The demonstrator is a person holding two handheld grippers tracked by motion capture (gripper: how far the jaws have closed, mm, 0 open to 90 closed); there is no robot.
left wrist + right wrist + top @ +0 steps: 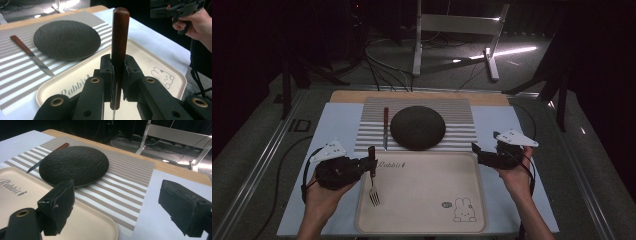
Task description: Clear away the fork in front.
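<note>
My left gripper (pixel 371 161) (pixel 118 65) is shut on the brown wooden handle of a fork (pixel 373 189) (pixel 120 32). The fork's metal tines point toward me above the left part of the cream tray (pixel 427 200) (pixel 152 62) (pixel 22 195). My right gripper (pixel 476 150) (pixel 117 195) stands open with nothing between its jaws, beside the tray's far right corner. A dark round plate (pixel 417 127) (pixel 67 40) (pixel 75 166) rests on the striped placemat (pixel 457 117) (pixel 125 185). A brown-handled knife (pixel 385 127) (pixel 30 53) (pixel 47 157) lies left of the plate.
A pale blue sheet (pixel 332 125) covers the table under the placemat and tray. A wooden board edge (pixel 352 95) runs along the far side. Beyond the table are a white metal stand (pixel 452 30) and floor cables (pixel 382 65).
</note>
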